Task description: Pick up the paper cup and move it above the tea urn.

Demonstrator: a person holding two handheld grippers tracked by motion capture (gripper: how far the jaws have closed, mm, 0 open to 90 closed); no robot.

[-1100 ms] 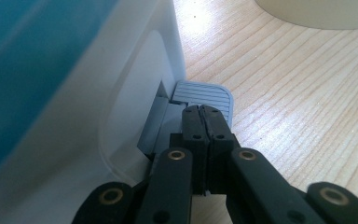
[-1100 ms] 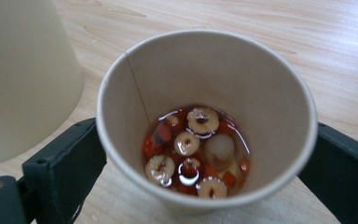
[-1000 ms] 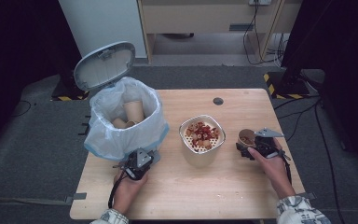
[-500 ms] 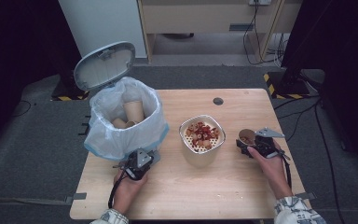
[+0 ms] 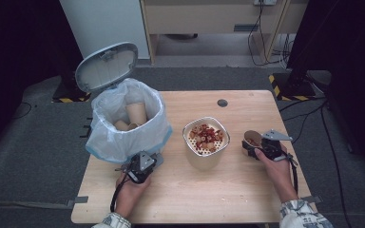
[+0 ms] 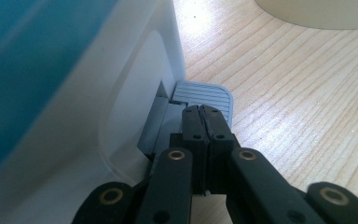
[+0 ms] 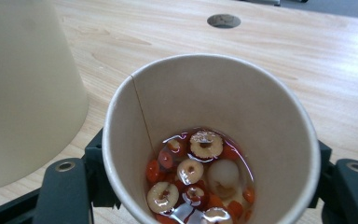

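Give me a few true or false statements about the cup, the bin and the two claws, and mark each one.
1. The bin lid is open. True.
2. The left claw is wide open above the pedal. False: its jaws are shut, tips at the pedal.
3. The cup between the right claw's jaws is empty. False: it holds liquid with red and pale fruit pieces.
4. Paper cups lie inside the bin. True.
5. The strainer sits between the bin and the cup. True.
6. The cup lies on its side. False: it stands upright; the right claw's jaws have just been closing around it.
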